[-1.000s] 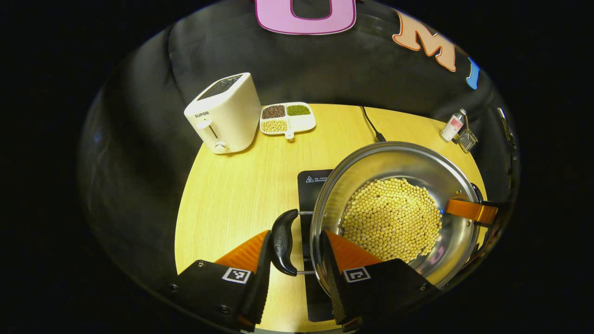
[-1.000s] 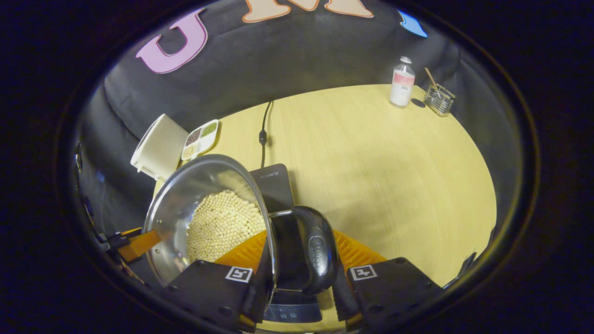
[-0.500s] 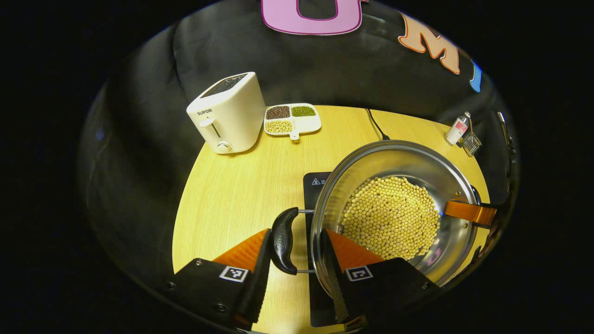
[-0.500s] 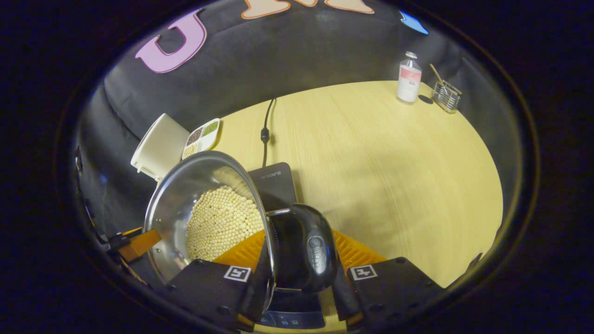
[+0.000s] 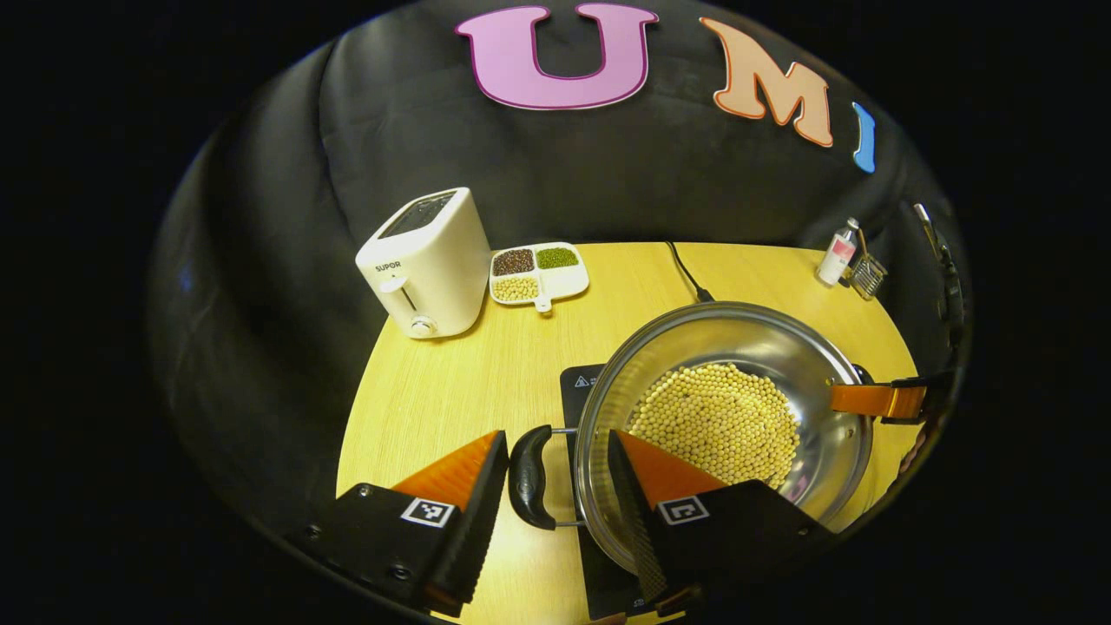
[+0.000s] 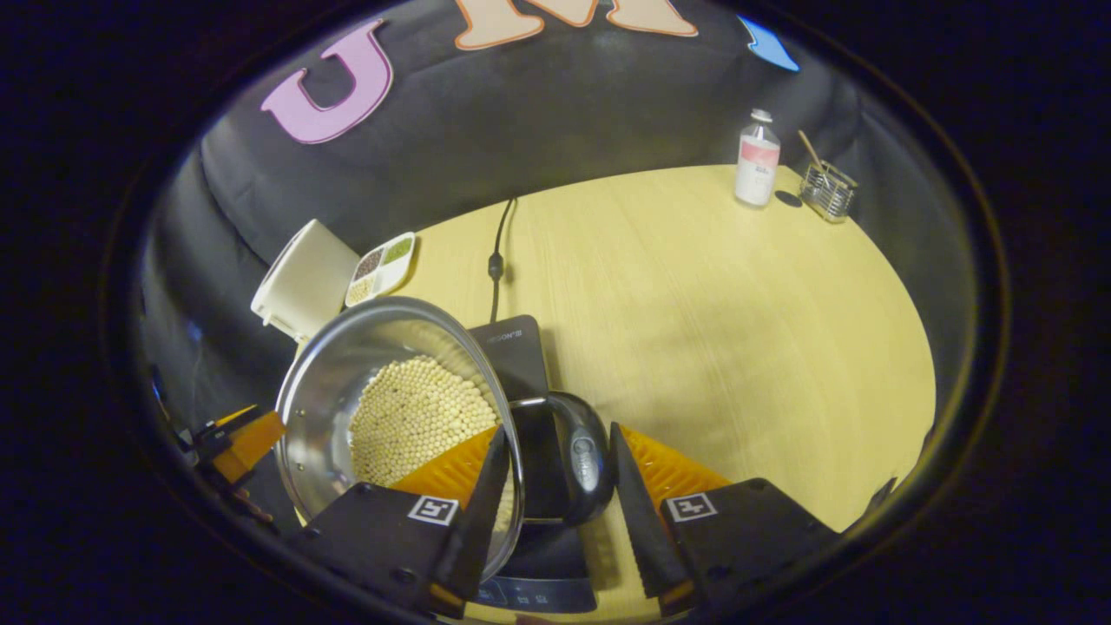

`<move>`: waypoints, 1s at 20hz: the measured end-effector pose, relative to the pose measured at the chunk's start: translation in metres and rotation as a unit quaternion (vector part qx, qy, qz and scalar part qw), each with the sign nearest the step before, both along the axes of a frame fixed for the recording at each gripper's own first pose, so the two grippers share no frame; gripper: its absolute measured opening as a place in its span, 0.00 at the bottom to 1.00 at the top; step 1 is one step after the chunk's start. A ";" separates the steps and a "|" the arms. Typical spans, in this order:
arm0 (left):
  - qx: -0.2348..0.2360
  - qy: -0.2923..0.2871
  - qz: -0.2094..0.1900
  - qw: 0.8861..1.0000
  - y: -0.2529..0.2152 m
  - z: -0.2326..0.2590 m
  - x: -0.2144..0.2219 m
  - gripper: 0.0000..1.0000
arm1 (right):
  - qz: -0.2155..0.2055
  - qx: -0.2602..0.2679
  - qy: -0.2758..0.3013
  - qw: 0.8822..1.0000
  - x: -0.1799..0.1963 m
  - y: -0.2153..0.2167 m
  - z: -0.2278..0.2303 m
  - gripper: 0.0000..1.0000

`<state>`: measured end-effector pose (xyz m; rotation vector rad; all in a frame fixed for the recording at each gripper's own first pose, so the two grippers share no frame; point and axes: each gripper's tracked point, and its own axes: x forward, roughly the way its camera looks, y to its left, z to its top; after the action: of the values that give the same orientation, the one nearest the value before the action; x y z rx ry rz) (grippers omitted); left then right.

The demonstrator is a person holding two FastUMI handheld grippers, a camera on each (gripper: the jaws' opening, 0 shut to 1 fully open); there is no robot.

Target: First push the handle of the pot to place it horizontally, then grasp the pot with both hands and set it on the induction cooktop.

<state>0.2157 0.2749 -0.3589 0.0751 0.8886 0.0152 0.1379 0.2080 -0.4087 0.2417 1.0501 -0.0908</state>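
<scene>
The steel pot [image 5: 725, 425], full of soybeans [image 5: 716, 424], sits on the black induction cooktop [image 5: 580, 382]. The left gripper [image 5: 555, 503] is wide open around one black side handle [image 5: 529, 477] and the rim, not pressing. The right gripper [image 6: 555, 503] is also wide around the other handle [image 6: 583, 469]. I think pulling away sideways could catch a handle and drag the pot off the cooktop.

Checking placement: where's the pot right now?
The pot sits over the induction cooktop in the left gripper view, right of centre, near the table's front edge, with each gripper's fingers straddling one of its side handles.
</scene>
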 end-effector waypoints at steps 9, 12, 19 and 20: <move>-0.046 -0.047 0.003 0.998 -0.025 0.039 -0.021 0.71 | -0.016 -0.028 -0.059 0.998 -0.014 -0.037 0.054 0.63; -0.067 -0.060 0.004 0.996 -0.047 0.057 -0.037 0.72 | -0.005 -0.037 -0.076 0.996 -0.027 -0.049 0.069 0.63; -0.073 -0.122 0.046 0.989 -0.096 0.123 -0.077 0.72 | 0.020 -0.011 -0.148 0.989 -0.058 -0.096 0.134 0.71; -0.079 -0.138 0.046 0.986 -0.111 0.137 -0.082 0.72 | 0.021 -0.012 -0.169 0.985 -0.061 -0.107 0.149 0.63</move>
<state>0.1332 0.1639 -0.2217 -0.1144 0.6121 0.0412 0.0766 0.1010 -0.2595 0.2047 0.7146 -0.0214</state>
